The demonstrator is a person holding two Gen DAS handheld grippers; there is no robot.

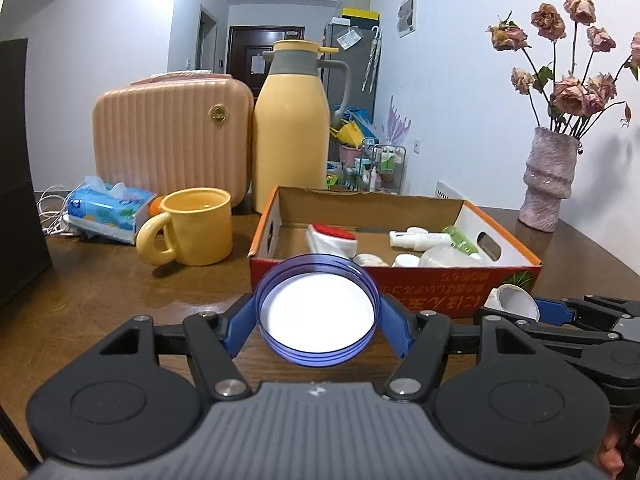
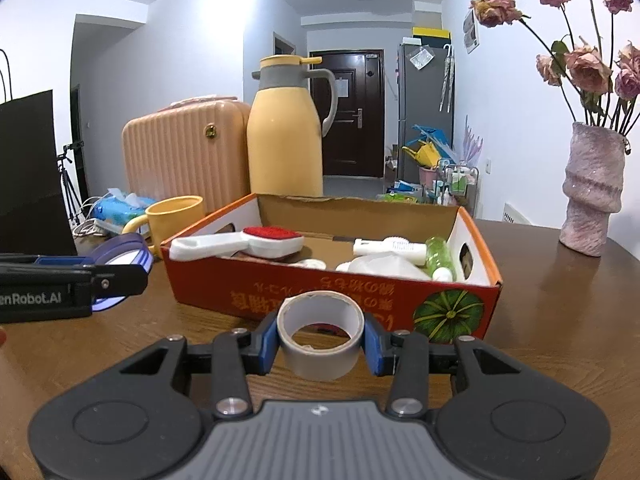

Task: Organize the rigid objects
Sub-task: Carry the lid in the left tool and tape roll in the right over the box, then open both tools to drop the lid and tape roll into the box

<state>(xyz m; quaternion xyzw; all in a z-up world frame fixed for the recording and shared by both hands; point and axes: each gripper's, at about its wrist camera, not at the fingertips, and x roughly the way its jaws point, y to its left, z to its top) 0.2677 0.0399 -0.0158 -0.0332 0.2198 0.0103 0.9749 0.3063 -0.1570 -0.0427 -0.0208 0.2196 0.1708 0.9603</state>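
Left gripper (image 1: pixel 318 320) clamped on a blue lid (image 1: pixel 318 310), one blue pad on each side of the rim, white inside facing the camera. Lid sits dead centre between the fingers, held just in front of the cardboard box (image 1: pixel 440 292), above the bench (image 1: pixel 100 292).

Right gripper (image 2: pixel 320 344) clamped on a grey tape roll (image 2: pixel 320 336), pads on opposite sides of the roll, hole facing up and forward. Roll is also just in front of the box near wall, toward its pumpkin-print corner.

Inside the box: red-topped brush (image 2: pixel 256 240), white bottle (image 2: pixel 388 247), green bottle (image 2: pixel 438 254), other white bits.

Left of the box: yellow mug (image 1: pixel 192 232). Behind the box: yellow thermos (image 1: pixel 292 124). Right of the box: pink vase (image 1: pixel 550 178).
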